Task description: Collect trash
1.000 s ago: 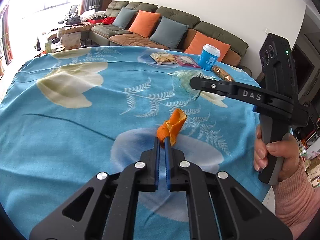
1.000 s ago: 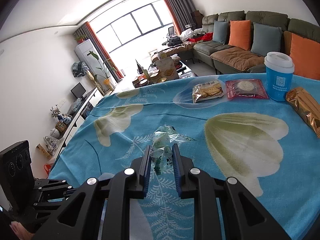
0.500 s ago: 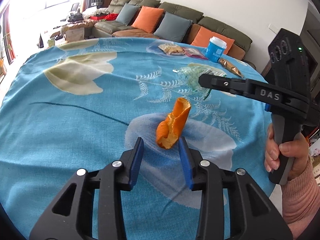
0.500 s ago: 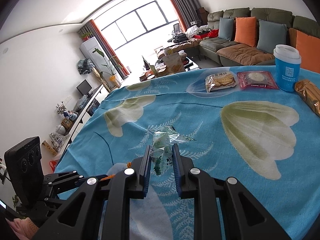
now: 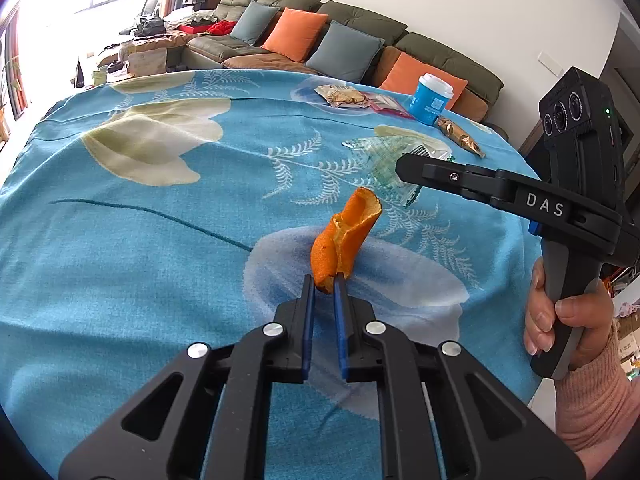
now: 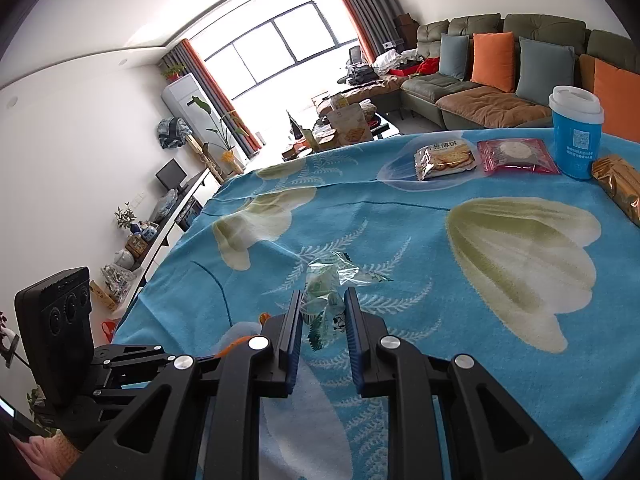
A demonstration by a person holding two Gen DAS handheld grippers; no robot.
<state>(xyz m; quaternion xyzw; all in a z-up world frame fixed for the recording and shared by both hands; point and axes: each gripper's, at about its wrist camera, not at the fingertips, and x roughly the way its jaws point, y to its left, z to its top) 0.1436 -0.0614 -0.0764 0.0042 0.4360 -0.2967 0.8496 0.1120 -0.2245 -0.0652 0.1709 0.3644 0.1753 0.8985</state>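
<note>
While its tip pokes out, orange peel (image 5: 344, 240) sits pinched in left hand-held gripper (image 5: 323, 286).

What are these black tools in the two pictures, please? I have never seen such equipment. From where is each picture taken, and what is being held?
A person holds a hand tool in each hand, each with a two-finger gripper and a camera looking along its fingers. One picture comes from the left gripper, whose jaws have just been closing and now pinch an orange peel. The other comes from the right gripper, shut on a crumpled clear wrapper. On the blue flowered tablecloth lie a biscuit packet, a pink packet, a blue cup and a golden packet.
</note>
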